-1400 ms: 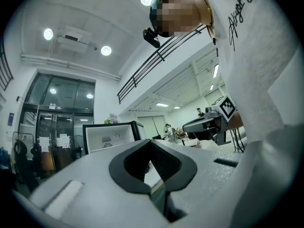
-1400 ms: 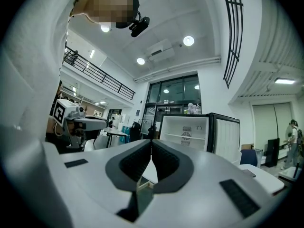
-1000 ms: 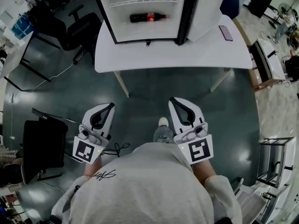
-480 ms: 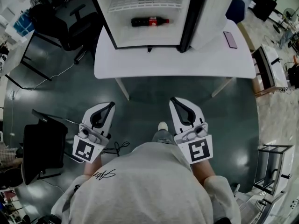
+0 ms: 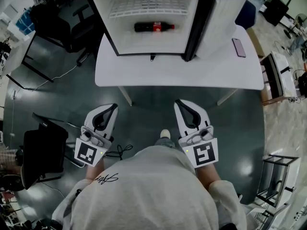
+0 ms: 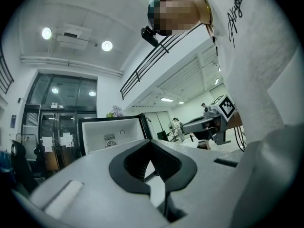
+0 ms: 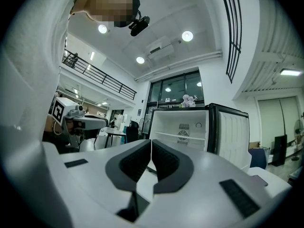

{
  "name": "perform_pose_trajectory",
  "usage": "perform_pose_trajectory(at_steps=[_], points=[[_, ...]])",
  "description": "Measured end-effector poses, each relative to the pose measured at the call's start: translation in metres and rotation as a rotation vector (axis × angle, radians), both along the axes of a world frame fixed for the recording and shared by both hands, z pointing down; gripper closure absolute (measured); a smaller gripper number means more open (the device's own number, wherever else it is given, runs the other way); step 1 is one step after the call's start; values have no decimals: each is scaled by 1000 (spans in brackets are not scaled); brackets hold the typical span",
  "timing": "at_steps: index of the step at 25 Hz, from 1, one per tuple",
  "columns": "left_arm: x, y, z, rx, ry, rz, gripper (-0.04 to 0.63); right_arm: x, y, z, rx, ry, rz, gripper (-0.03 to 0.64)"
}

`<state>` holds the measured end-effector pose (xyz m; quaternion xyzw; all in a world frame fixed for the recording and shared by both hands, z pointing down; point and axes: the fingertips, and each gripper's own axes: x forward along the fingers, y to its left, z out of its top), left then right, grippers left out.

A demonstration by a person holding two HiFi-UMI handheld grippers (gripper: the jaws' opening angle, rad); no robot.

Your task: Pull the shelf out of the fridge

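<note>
1. Dark glossy floor (image 5: 144,110) fills the middle of the head view. Both tongs hang over it in the lower half, well apart from the white table (image 5: 177,73) above them.
2. Lower left, the left gripper (image 5: 113,107) has its jaws pressed together with nothing between them. Its own view shows the dark pads (image 6: 164,158) meeting at the tip.
3. Lower right, the right gripper (image 5: 178,102) is likewise pressed together and empty, its pads (image 7: 164,161) touching.
4. A shoe (image 5: 165,134) shows between the two tongs, just above the person's light shirt.
5. On the table at the top centre stands the fridge (image 5: 104,25), its door (image 5: 218,18) swung open to the right.
6. The wire shelf (image 5: 148,6) sits inside the fridge, near the top of the frame. In the right gripper view it is a thin pale bar (image 7: 183,137) across the cavity.
7. A cola bottle (image 5: 153,27) lies on its side just below the shelf in the frame.
8. A phone (image 5: 238,47) lies on the table, right of the door.
</note>
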<state>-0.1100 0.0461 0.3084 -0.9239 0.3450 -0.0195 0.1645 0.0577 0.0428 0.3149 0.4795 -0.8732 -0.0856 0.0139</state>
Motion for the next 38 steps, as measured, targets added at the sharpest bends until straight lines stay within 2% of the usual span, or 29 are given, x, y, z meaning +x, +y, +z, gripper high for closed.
perform_pose_trajectory(at_steps=[13, 22, 28, 33, 38], points=[[26, -38, 4, -7, -8, -24, 598, 25, -47, 5, -10, -22, -29, 603], [37, -64, 0, 4, 14, -73, 598, 40, -71, 5, -1, -11, -68, 602], [47, -71, 3, 2, 35, -80, 598, 51, -83, 14, -16, 12, -84, 603], [46, -72, 11, -12, 13, -83, 598, 49, -85, 17, -23, 11, -84, 603], [45, -76, 8, -9, 29, -84, 598, 46, -85, 18, -22, 18, -87, 603]])
